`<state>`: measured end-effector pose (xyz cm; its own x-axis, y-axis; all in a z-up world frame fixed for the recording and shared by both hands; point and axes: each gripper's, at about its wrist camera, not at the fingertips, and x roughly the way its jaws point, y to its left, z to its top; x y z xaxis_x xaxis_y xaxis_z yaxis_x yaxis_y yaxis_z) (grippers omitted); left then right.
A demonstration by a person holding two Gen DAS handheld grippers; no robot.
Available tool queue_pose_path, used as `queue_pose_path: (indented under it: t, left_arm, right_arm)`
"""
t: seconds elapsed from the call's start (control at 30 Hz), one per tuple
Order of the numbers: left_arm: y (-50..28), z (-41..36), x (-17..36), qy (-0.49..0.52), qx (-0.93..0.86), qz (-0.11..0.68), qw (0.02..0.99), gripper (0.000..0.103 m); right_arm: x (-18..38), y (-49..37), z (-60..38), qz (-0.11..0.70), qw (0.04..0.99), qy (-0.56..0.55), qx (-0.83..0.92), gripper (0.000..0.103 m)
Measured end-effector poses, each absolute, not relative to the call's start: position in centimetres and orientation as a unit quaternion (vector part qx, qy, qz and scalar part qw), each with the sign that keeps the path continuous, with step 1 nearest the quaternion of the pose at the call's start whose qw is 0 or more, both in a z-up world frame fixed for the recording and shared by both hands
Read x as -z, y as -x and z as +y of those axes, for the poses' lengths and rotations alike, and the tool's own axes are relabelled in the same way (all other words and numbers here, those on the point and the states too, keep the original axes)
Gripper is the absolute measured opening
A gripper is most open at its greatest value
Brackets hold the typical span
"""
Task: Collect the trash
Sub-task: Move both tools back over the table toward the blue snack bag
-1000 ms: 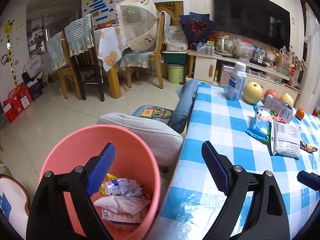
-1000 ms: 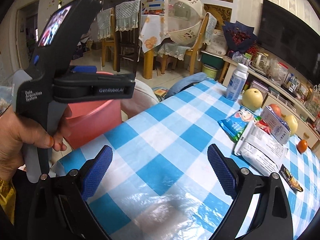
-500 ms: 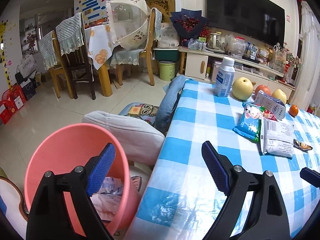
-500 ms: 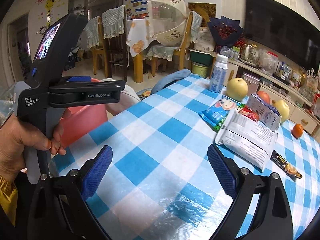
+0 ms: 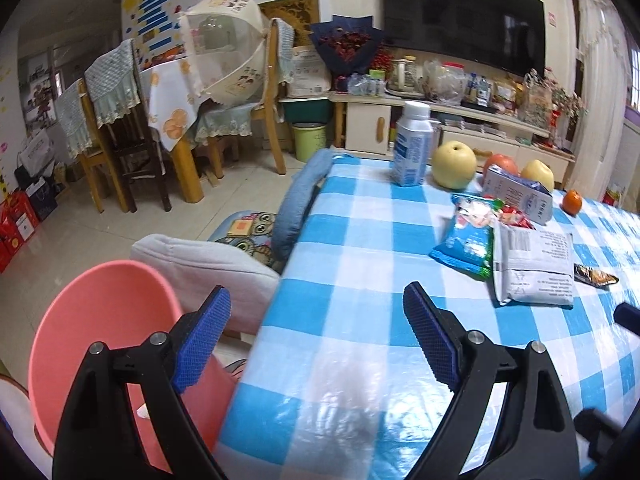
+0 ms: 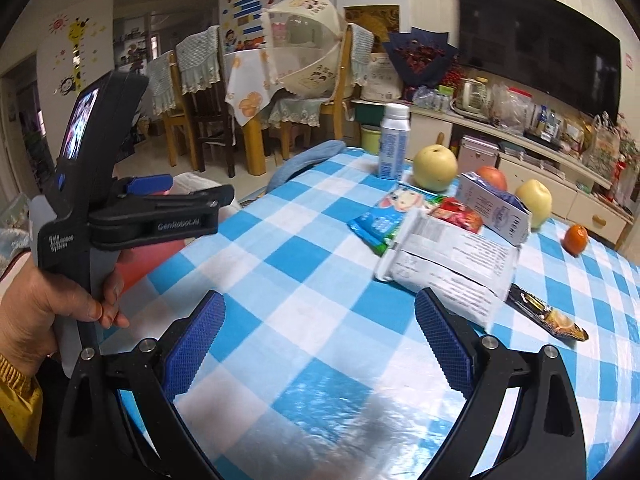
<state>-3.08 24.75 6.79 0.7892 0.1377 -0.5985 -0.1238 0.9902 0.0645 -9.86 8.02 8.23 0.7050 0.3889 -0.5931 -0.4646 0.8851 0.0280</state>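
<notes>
We see both grippers gaping, empty | glossy checked worktop [image 6: 304, 240] | crinkled white packet [image 6: 448, 264] mid-worktop | round pink bin [image 5: 100, 320] off its left edge

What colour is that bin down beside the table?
The bin is salmon pink, plain with no pattern. It shows best in the left wrist view.

You're looking at one bottle [image 6: 394, 142], two pears [image 6: 435, 167], one apple [image 6: 493, 176], one orange [image 6: 576, 238], one carton [image 6: 496, 207], four wrappers [image 6: 448, 262], one pink bin [image 5: 100, 344].
</notes>
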Motion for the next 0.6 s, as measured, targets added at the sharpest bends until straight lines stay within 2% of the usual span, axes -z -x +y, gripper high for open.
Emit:
queue_pose_path:
  t: [0.6]
  left_arm:
    - [-0.2, 18.2, -5.6, -0.033, 0.006, 0.318, 0.948, 0.089]
  right_arm:
    - [-8.6, 5.9, -4.1, 0.320, 0.939, -0.022, -0.128, 0.095]
